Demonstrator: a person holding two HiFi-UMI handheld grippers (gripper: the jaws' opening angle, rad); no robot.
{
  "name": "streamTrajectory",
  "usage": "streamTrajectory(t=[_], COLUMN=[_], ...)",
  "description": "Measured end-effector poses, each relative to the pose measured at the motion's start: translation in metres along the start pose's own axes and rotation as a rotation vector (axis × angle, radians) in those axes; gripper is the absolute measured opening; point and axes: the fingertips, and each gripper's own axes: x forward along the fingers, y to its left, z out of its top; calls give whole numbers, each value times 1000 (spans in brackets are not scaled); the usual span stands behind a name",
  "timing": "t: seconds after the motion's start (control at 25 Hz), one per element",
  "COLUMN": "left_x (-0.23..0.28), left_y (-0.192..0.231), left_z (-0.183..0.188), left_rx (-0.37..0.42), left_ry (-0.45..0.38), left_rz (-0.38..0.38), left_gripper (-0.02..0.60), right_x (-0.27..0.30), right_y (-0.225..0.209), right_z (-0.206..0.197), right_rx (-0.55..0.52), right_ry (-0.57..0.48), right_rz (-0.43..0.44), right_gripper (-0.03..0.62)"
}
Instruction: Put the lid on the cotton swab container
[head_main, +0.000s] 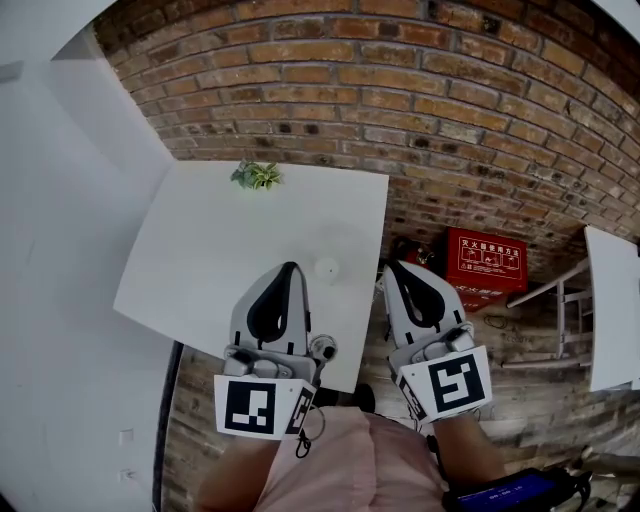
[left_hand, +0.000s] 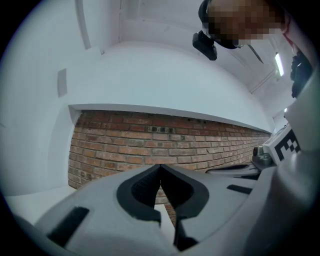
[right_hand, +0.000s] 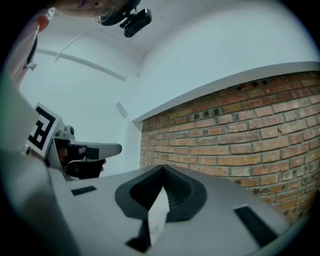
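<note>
Scanning from the left side of the table (head_main: 200, 260): the left gripper (head_main: 292, 268) is over the table's near right part, pointing toward the table's far edge. Its jaws are pressed together with nothing between them, and the left gripper view shows the tips meeting with only brick wall (left_hand: 150, 145) beyond. Just right of that tip, on the table close to its right edge, sits a small white round piece (head_main: 326, 267). It is pale on the pale top and too faint to tell whether it is the swab container or its lid; no second piece can be made out on the table. From above it reads as round and squat, so it has no long axis to line up with. Further right, the right gripper (head_main: 392, 268) is off the table's right edge over the brick floor (head_main: 450, 190). It points the same way with its tip about level with the piece, jaws also closed together and empty, as the right gripper view shows. The piece lies between the two tips, closer to the left one, so the left hand looks better placed. It would need a short shift toward the table's right edge, while the right would have to come in over that edge. Either way the jaws must open first. Right of the table a red box (head_main: 487, 258) stands on the floor, well clear.
</note>
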Motion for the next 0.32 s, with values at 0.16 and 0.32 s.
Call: streamTrajectory(t=[0.16,0.32], left_x=[-1,1], left_y=[0,-1], left_z=[-3,-6], left_rx=[2,3], left_ry=[11,17], left_rz=[0,-3], left_gripper=[0,0], right_x=[1,2], right_y=[1,-2], right_z=[-2,-4], right_rx=[5,10], right_ry=[2,1], right_rz=[3,2], right_gripper=[5,5])
